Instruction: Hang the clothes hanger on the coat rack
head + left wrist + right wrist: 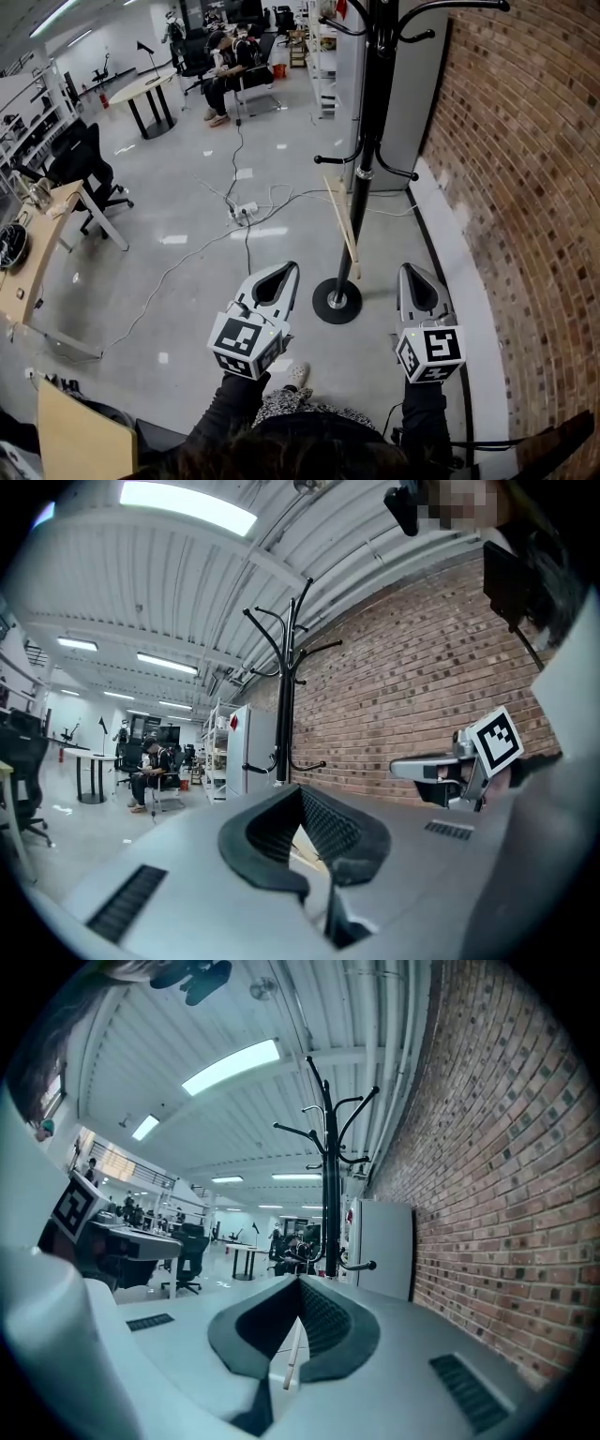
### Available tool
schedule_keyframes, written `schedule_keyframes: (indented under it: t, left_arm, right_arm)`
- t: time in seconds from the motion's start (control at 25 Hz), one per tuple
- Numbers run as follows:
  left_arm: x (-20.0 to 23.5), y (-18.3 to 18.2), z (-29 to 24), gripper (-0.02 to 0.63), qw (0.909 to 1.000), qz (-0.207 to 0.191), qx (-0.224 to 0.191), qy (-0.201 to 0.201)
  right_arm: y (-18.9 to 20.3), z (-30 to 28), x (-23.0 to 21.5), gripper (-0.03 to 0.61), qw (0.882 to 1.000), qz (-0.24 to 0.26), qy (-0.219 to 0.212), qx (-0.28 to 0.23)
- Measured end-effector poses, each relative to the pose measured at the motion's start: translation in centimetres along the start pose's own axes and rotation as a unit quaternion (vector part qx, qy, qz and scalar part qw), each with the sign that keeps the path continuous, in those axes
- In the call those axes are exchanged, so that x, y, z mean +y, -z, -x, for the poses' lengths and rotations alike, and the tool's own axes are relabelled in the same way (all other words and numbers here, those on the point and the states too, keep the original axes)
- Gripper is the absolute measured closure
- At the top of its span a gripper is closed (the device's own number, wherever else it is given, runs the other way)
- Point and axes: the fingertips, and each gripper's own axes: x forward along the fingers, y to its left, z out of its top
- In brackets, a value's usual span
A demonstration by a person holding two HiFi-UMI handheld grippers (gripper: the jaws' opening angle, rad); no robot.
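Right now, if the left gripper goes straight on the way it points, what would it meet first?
Probably the wooden hanger leaning against the coat rack: the left gripper, jaws shut and empty, aims at it. Depth is unclear; it might reach the rack itself.

The tall black coat rack (366, 141) looks like smooth glossy metal, the pale clothes hanger (343, 225) like bare wood. The red brick wall (525, 187) is rough; the grey floor (187, 272) shines.
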Motion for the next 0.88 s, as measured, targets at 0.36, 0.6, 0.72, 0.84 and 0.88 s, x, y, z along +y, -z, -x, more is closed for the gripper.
schedule_keyframes:
  t: [0.36, 0.6, 0.72, 0.84, 0.88]
  left_arm:
    - [0.3, 0.0, 0.1, 0.606, 1.0000, 0.004, -0.001, -0.005]
    - [0.8, -0.1, 0.2, 0.605, 1.0000, 0.000, 0.001, -0.008]
    - [1.0, 0.0, 0.1, 0.604, 1.0000, -0.003, 0.004, -0.008]
    - [1.3, 0.0, -0.1, 0.606, 0.9999, -0.008, 0.006, -0.008]
    - [1.4, 0.0, -0.2, 0.605, 0.9999, -0.010, 0.007, -0.007]
  right_arm:
    - [-0.2, -0.6, 0.4, 0.571, 1.000, 0.030, -0.006, 0.005]
    - [0.0, -1.2, 0.3, 0.571, 1.000, 0.029, -0.009, 0.009]
    - [0.3, -1.4, 0.2, 0.571, 1.000, 0.026, -0.009, 0.011]
    - [0.6, -1.9, -0.1, 0.571, 1.000, 0.019, -0.008, 0.011]
    - [0.7, -2.0, -0.1, 0.571, 1.000, 0.017, -0.007, 0.012]
